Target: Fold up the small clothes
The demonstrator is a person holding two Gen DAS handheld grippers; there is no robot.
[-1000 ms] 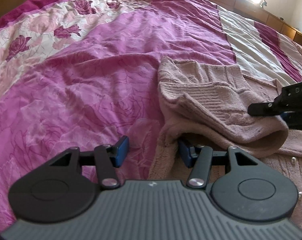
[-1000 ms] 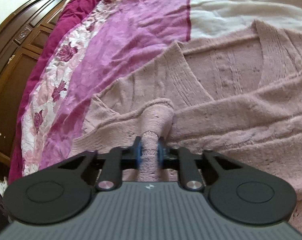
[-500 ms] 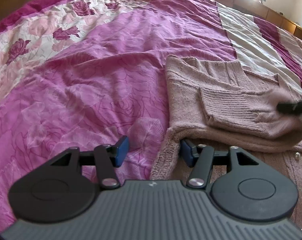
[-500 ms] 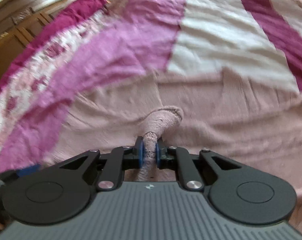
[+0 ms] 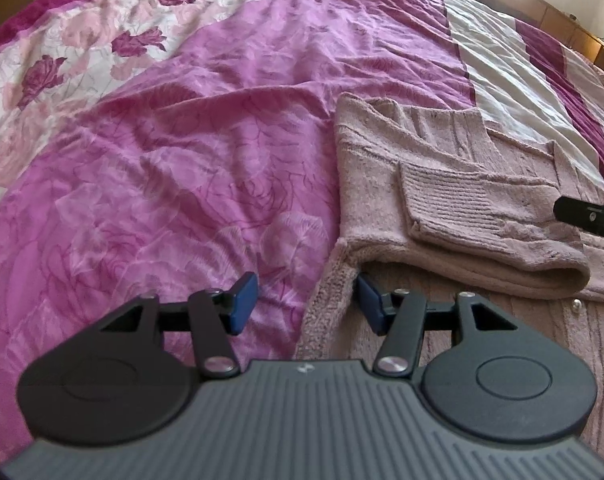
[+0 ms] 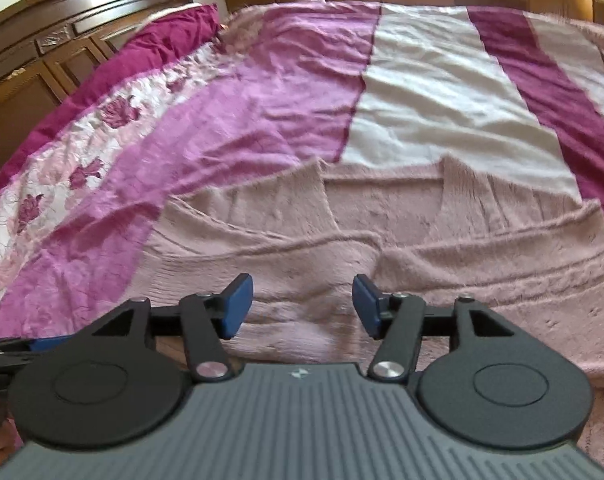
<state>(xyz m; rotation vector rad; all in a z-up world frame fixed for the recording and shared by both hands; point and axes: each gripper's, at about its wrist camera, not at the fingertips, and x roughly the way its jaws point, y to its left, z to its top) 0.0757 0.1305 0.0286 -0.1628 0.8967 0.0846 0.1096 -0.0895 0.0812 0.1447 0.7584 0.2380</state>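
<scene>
Readable text: none.
Left gripper (image 5: 305, 304) body: small pale emblem, not legible as letters.
Right gripper (image 6: 300, 306) body: same emblem, not legible.

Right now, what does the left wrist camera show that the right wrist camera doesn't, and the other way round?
Only the left wrist view shows the sleeve's ribbed cuff folded across the cardigan, a button on its front, and the left gripper open astride the cardigan's side edge.

Only the right wrist view shows the dark wooden headboard, the V neckline, and the right gripper, jaws opening with nothing clamped between them.

Both show the pink knit cardigan lying on the magenta rose-print bedspread.
</scene>
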